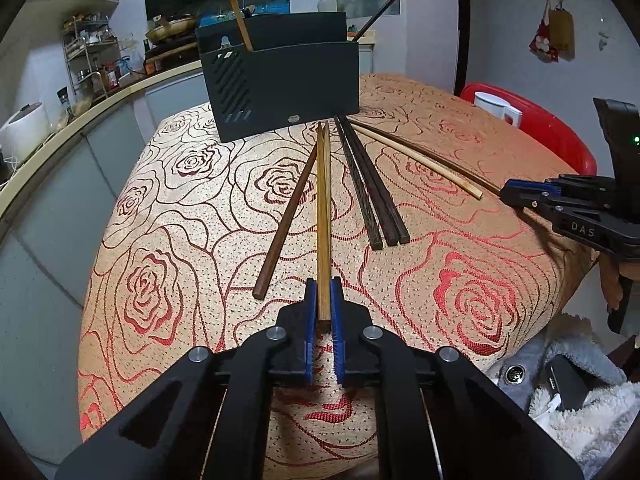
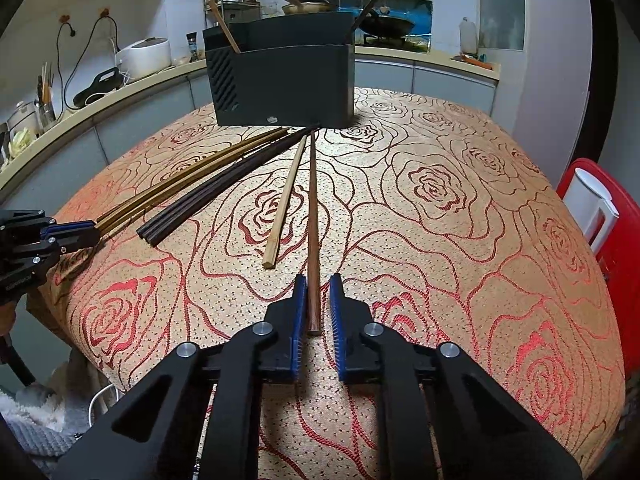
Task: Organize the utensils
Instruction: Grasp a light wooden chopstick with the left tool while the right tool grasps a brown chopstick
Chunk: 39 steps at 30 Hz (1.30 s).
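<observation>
Left wrist view first: the left gripper [image 1: 324, 300] has its blue fingers [image 1: 310, 312] narrowed around the near end of a tan chopstick [image 1: 323, 216], which lies along the rose-patterned desk [image 1: 180, 280] and runs straight up toward the black utensil holder [image 1: 280, 88]. Whether the pads actually press the stick, I cannot tell. Beside it, a reddish-brown chopstick [image 1: 286, 216] angles away to the left, their far tips nearly meeting. To the right sit three dark chopsticks [image 1: 372, 188] packed side by side, then a pale chopstick [image 1: 420, 160] and a thin dark one further right.

Look into the holder: one light wooden chopstick [image 1: 239, 18] stands leaning in its left compartment, and one black chopstick [image 1: 384, 8] sticks out of the right end, tilted outward.

Over to the right wrist view: the right gripper [image 2: 318, 304] has its fingers [image 2: 340, 312] set narrowly apart on either side of a brown chopstick [image 2: 313, 232] that lies flat on the desk, with a visible gap on the right side. A pale chopstick [image 2: 285, 204] lies just left of it. The holder [image 2: 284, 84] stands at the far end, same two sticks poking up.
</observation>
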Tool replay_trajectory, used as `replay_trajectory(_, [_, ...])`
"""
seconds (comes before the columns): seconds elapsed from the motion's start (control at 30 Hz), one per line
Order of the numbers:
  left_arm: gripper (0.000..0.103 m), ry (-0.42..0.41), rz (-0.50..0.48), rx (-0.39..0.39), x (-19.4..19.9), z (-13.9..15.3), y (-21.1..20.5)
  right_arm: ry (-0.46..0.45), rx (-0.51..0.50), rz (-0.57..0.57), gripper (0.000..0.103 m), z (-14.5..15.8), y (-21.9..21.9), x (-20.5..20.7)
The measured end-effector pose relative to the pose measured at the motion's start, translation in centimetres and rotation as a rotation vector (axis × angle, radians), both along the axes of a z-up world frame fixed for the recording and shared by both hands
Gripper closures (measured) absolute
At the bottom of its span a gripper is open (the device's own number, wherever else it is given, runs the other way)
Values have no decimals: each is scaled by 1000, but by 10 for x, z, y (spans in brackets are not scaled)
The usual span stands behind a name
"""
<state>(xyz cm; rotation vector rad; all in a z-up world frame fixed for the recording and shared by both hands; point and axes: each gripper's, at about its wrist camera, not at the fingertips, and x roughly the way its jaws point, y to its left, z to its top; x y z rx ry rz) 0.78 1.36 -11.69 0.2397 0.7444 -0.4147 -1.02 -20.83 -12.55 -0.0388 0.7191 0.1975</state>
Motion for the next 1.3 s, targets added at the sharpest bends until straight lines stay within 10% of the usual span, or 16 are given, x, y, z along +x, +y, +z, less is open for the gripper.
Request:
replay_trajectory(0.73, [96, -63, -19, -115, -9, 44, 12, -120, 105, -28, 95, 53, -23, -18])
replay_trajectory(1.3, [96, 92, -43, -103, 7, 11, 13, -2, 85, -19, 95, 21, -16, -3])
